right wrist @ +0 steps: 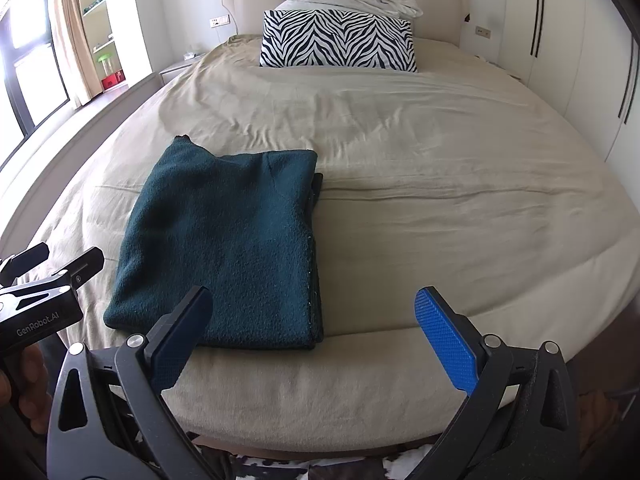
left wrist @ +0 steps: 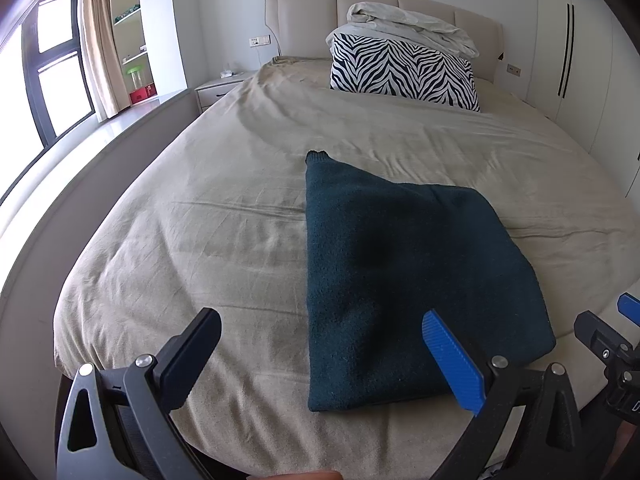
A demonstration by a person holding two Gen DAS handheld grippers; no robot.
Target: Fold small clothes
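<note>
Only right view shows sweater [right wrist: 224, 240] stacked edge; both grippers' jaws wide, empty.

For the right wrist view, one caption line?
Folded dark teal sweater on the beige bed, both jaws open.

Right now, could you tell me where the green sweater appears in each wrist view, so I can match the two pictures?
Left wrist: sweater right of centre, reaching down to the blue pad.
Right wrist: sweater left of centre, above the dark pad.
Shared landmark: zebra pillow at the headboard, beyond the sweater in both.
</note>
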